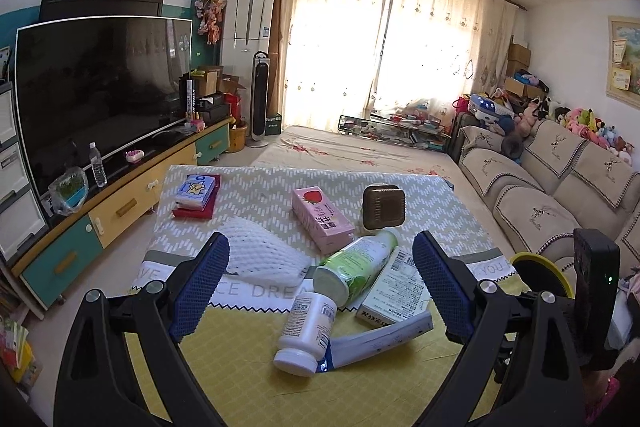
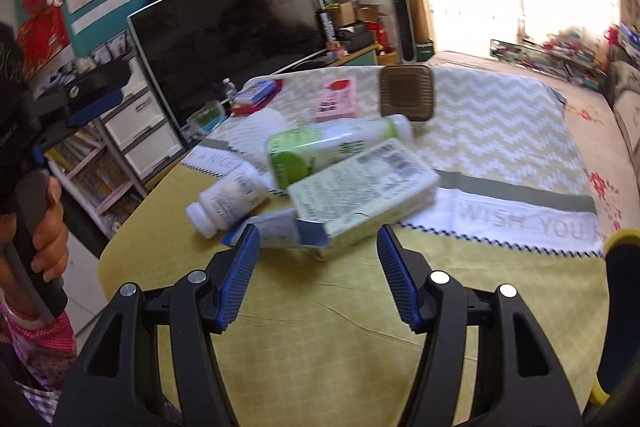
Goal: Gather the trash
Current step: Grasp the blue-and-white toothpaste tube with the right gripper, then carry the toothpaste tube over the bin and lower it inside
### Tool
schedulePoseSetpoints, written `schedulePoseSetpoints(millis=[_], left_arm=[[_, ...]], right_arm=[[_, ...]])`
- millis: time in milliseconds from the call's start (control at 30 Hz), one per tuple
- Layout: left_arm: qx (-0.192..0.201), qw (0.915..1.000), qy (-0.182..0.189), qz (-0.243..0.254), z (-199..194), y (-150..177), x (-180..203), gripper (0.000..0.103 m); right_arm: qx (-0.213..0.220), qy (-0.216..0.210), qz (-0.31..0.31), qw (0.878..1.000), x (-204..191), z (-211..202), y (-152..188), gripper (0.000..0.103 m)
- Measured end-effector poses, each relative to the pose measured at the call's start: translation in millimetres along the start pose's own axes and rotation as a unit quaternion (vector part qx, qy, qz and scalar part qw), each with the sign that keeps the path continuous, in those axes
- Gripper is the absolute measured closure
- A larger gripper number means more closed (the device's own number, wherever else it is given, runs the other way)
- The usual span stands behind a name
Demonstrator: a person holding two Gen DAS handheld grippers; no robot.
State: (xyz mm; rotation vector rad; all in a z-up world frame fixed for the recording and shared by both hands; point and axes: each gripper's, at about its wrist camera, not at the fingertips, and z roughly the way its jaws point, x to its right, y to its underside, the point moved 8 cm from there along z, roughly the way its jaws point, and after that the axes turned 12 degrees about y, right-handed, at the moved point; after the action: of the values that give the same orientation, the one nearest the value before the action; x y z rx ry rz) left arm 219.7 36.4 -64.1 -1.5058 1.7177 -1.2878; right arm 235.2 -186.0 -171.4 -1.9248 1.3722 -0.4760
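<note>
Trash lies in a pile on the cloth-covered table (image 1: 240, 367): a white pill bottle (image 1: 306, 333), a green-labelled bottle (image 1: 354, 267), a pale green carton (image 1: 394, 287), a flattened blue-and-white box (image 1: 380, 341), white foam netting (image 1: 260, 251), a pink strawberry carton (image 1: 322, 213) and a brown square container (image 1: 383, 207). My left gripper (image 1: 320, 279) is open above the pile, empty. My right gripper (image 2: 318, 259) is open, empty, just short of the pale green carton (image 2: 360, 187) and the flattened box (image 2: 280, 229). The pill bottle (image 2: 228, 199) and green bottle (image 2: 332, 147) lie behind.
A blue tissue pack on a red box (image 1: 198, 195) sits at the table's far left. A TV (image 1: 100, 87) on a low cabinet stands left, a sofa (image 1: 560, 195) right. A hand holding the left gripper's handle (image 2: 36, 227) shows at left in the right wrist view.
</note>
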Motion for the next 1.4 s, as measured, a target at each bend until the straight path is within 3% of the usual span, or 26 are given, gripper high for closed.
schedulePoseSetpoints(millis=[300,467,633,767,933,1000,1400], left_arm=[[0.0,1.0,0.0,-0.005,-5.3,6.5,-6.8,0.011],[-0.005,1.0,0.003,-0.004,-1.6,10.0,-5.7,0.011],[-0.006,1.0,0.006,-0.003,1.8,8.9,-4.5,0.011],[-0.008,0.9999,0.008,-0.002,3.1,7.8,-2.6,0.011],[-0.012,0.9999,0.011,0.002,6.2,9.7,1.0,0.011],[-0.014,0.9998,0.012,0.004,7.8,10.2,2.9,0.011],[-0.016,0.9996,0.018,0.012,11.5,10.6,11.1,0.011]], right_arm=[[-0.017,0.003,-0.015,1.0,-12.6,22.2,-1.4,0.046],[-0.032,-0.008,-0.024,0.999,-20.5,27.9,3.3,0.065],[-0.037,-0.02,-0.023,0.999,-21.6,27.8,3.8,0.07],[-0.048,-0.038,-0.023,0.998,-25.1,30.4,7.6,0.083],[-0.05,-0.055,-0.03,0.997,-30.2,28.2,11.3,0.093],[-0.046,-0.057,-0.036,0.997,-32.0,23.6,12.3,0.102],[-0.016,-0.068,-0.027,0.997,-21.6,-20.2,10.2,0.103]])
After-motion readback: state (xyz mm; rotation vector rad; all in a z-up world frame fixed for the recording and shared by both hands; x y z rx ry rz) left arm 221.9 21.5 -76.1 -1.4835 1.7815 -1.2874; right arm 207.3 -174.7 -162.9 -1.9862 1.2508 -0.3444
